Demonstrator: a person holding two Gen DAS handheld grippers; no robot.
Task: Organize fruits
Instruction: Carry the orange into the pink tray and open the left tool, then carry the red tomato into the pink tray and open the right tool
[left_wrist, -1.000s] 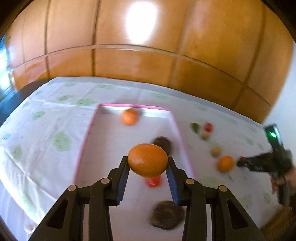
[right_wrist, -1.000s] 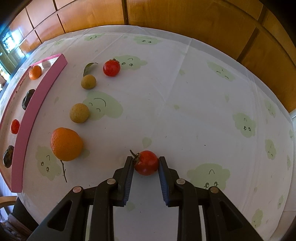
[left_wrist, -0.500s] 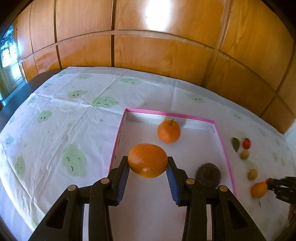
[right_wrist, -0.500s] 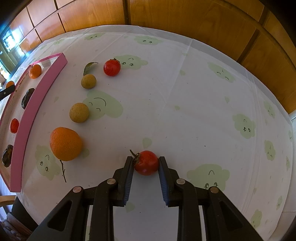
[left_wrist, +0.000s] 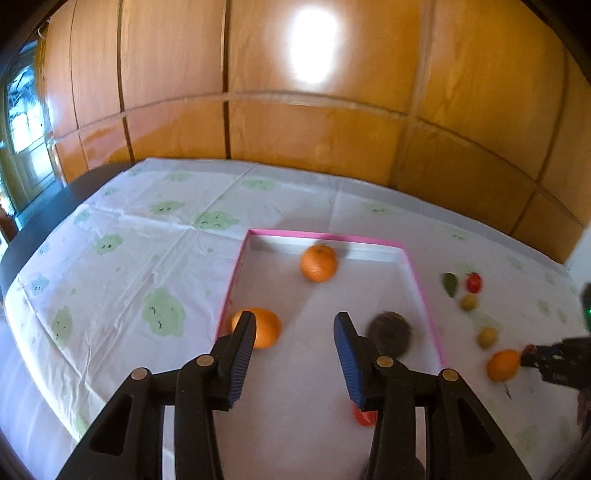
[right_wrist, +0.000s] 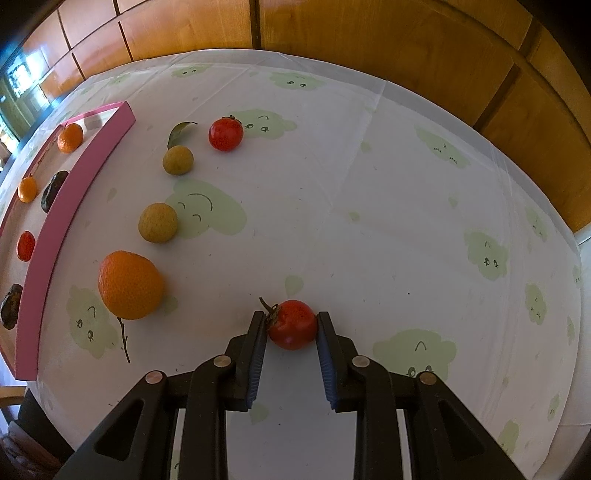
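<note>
two views, left one first. my left gripper hangs over the pink-edged tray with its jaws parted; they have just been opening, and nothing is between them now. the orange i let go lies on the tray floor just behind my left finger, close to the tray's left edge. it looks smeared, so i judge it may be rolling. the wall is low there, so it could bump it or hop out onto the tablecloth. if i swing away carelessly, that finger could clip it and send it into the second orange near the far wall or the dark fruit beside my right finger. a small red fruit sits half hidden under that finger, so dropping lower could squash it.

from the right view, my right gripper is clamped on a red tomato, both pads pressing its sides, down at the cloth. it looks soft and round: squeeze harder and the skin may split, lift too fast and it may slip out. the way to the tray passes a big orange, two yellowish fruits and another tomato; carrying low could knock them rolling. the tray rim also faces me, so i must clear it.
</note>
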